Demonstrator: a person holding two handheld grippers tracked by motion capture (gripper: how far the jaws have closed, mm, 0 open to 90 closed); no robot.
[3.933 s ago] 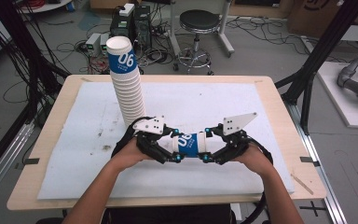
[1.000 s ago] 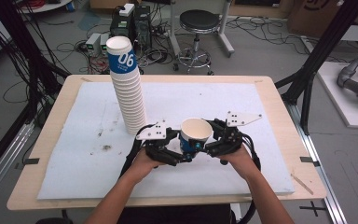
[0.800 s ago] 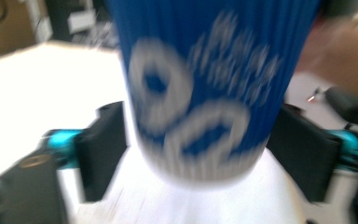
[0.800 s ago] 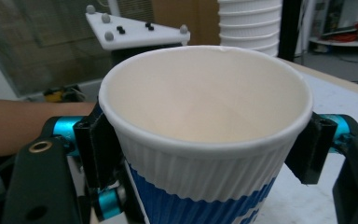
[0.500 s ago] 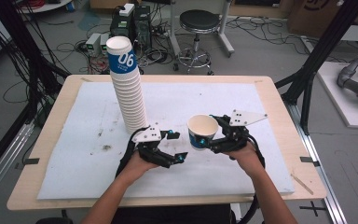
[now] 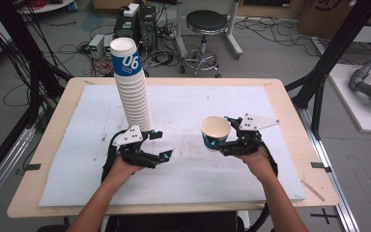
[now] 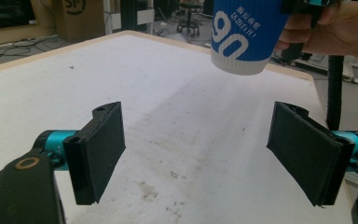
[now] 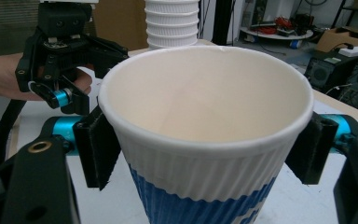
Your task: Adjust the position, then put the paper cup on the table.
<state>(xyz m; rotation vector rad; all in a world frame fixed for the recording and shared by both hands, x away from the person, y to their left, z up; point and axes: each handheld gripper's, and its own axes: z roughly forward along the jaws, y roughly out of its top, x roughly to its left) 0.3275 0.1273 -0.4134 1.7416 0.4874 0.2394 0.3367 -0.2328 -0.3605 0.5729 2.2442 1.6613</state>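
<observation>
The right tongs [image 6: 221, 140] are clenched on one paper cup [image 6: 215, 132], their black pads pressing its two sides just under the rolled rim. The cup is upright and lifted clear of the bench [image 6: 280, 92], mouth open to above. Its wall is ribbed, white near the top and blue lower down (with white digits printed on the blue), and the inside is plain and smooth.

The left tongs [image 6: 162, 145] are released, with nothing between them; in the left gripper view the two flat, rectangular black pads [image 7: 100, 151] stand well apart over the white sheet [image 6: 193, 106], which is matt and a little stained.

A tall stack of cups [image 6: 131, 87] of the same ribbed kind stands on the sheet, leaning slightly, just behind the left tongs.

Both hands come from the near edge, the left hand [image 6: 125, 166] low to the sheet, the right hand [image 6: 256, 157] raised and turned inward.
</observation>
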